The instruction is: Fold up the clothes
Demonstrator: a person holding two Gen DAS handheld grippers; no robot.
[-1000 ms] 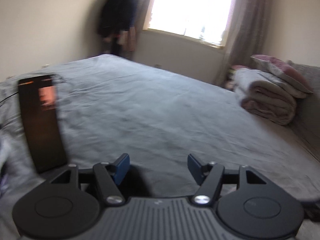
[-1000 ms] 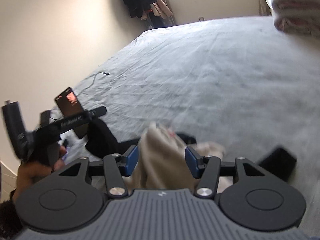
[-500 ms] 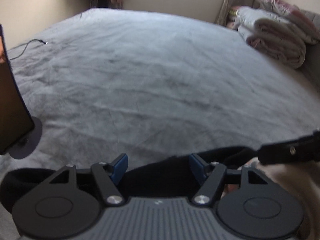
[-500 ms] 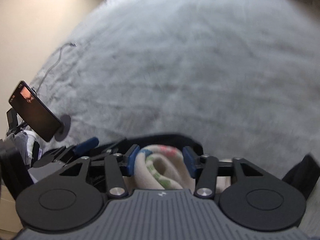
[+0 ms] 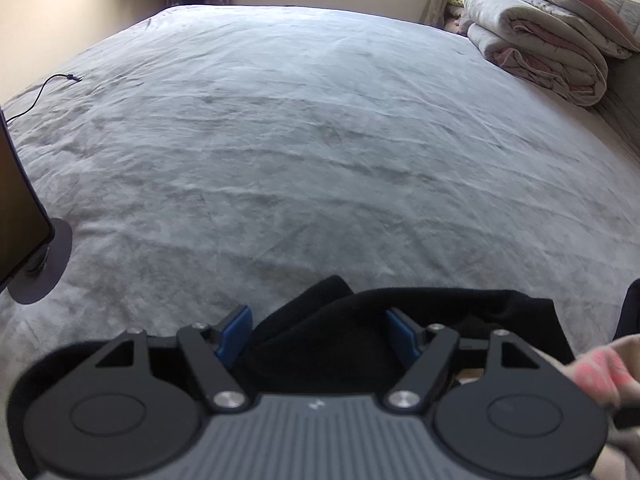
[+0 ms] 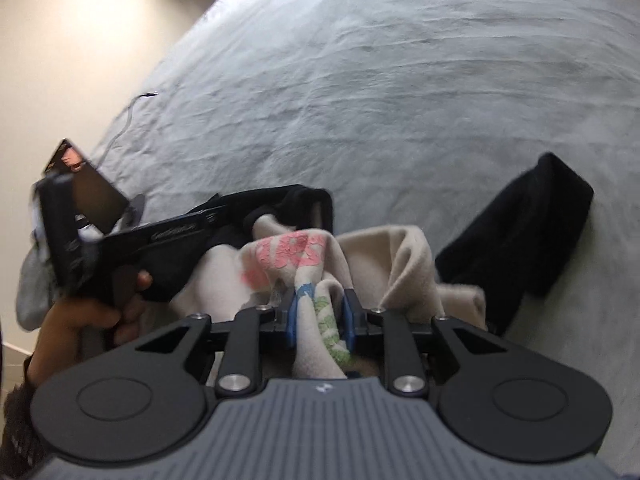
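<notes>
My right gripper (image 6: pixel 320 316) fingers are closing on the beige printed garment (image 6: pixel 312 264) heaped on the bed (image 6: pixel 400 80); my left gripper (image 5: pixel 318 334) fingers are opening around black cloth (image 5: pixel 320 344), its contact unclear.

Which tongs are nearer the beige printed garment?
Right. The right tongs are closing around a fold of the beige printed garment; the left tongs straddle black cloth beside it.

Left gripper (image 5: pixel 318 334) is seen with jaws opening around a black garment (image 5: pixel 340 344) (contact unclear), lying on a grey bedspread (image 5: pixel 304 152); folded quilts (image 5: pixel 536 52) are noted far right.
</notes>
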